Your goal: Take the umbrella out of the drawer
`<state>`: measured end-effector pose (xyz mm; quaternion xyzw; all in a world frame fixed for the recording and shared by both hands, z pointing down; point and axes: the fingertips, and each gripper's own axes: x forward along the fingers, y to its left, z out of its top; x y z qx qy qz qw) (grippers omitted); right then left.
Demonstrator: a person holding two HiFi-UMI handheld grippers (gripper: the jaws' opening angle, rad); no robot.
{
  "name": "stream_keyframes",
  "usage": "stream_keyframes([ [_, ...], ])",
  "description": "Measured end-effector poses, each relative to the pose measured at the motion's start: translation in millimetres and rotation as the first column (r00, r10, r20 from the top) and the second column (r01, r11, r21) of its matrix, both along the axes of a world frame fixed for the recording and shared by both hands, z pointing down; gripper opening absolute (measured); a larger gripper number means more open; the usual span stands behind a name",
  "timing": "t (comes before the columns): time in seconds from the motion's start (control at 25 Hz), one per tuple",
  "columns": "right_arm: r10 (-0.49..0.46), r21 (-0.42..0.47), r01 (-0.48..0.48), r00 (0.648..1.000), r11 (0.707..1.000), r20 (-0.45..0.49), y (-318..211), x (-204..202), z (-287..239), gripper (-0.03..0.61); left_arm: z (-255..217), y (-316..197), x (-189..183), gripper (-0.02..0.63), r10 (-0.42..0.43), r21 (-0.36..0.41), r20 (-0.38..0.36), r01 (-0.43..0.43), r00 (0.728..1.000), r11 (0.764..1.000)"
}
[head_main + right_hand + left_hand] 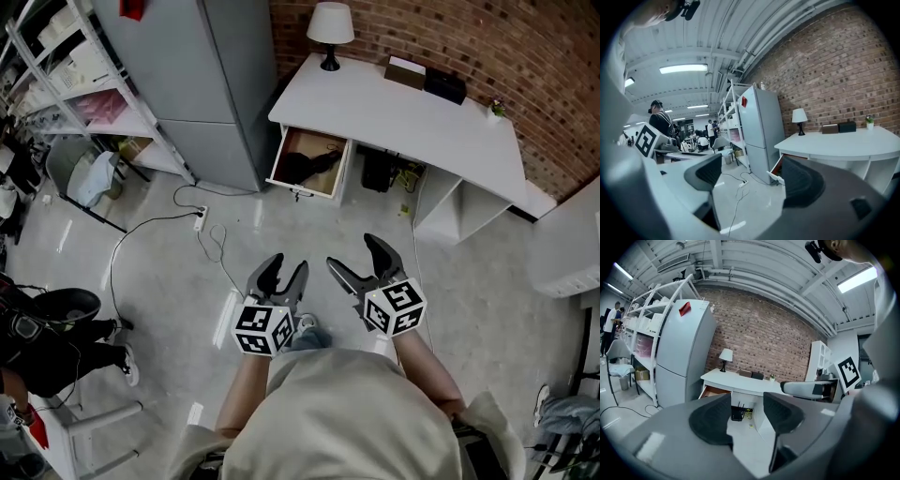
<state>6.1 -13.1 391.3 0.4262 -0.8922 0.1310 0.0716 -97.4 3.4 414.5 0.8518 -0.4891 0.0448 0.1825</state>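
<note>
Concrete floor (141, 197), brick wall behind white desk (412, 112). Drawer (278, 159) open; dark shape inside is probably the umbrella (309, 167). Fridge (187, 75) beside it, cable (211, 239) on the floor in between. Left gripper (283, 270) half apart, right gripper (354, 255) wide, both empty.

The head camera is looking steeply down from above the person, well back from the white surface (403, 112) at 12 o'clock. The camera on the left gripper (286, 266) is facing nearly level toward that surface. The one on the right gripper (354, 253) is facing its left end. All three are sharing the lamp (330, 28), fridge (197, 75) and open drawer (305, 188).
</note>
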Motion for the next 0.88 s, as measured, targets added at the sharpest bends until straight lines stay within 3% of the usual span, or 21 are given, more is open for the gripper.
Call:
stream_keyframes([
  [0.44, 0.028, -0.005, -0.028, 1.000, 1.000, 0.004, -71.0, -37.2, 12.2, 0.382, 12.6, -76.7, -36.9, 0.198, 0.037, -0.001, -0.024, -0.037, 0.999, 0.999],
  [0.68, 0.063, -0.019, -0.063, 0.998, 0.998, -0.005, -77.1, -48.3, 32.1, 0.383, 32.7, -93.3, -55.3, 0.198, 0.063, 0.002, -0.019, -0.063, 0.998, 0.998],
  [0.88, 0.078, -0.058, -0.079, 0.997, 0.995, -0.013, -83.7, -37.2, 53.7, 0.382, 49.2, -108.9, -47.8, 0.198, 0.070, -0.016, -0.017, -0.070, 0.997, 0.997],
])
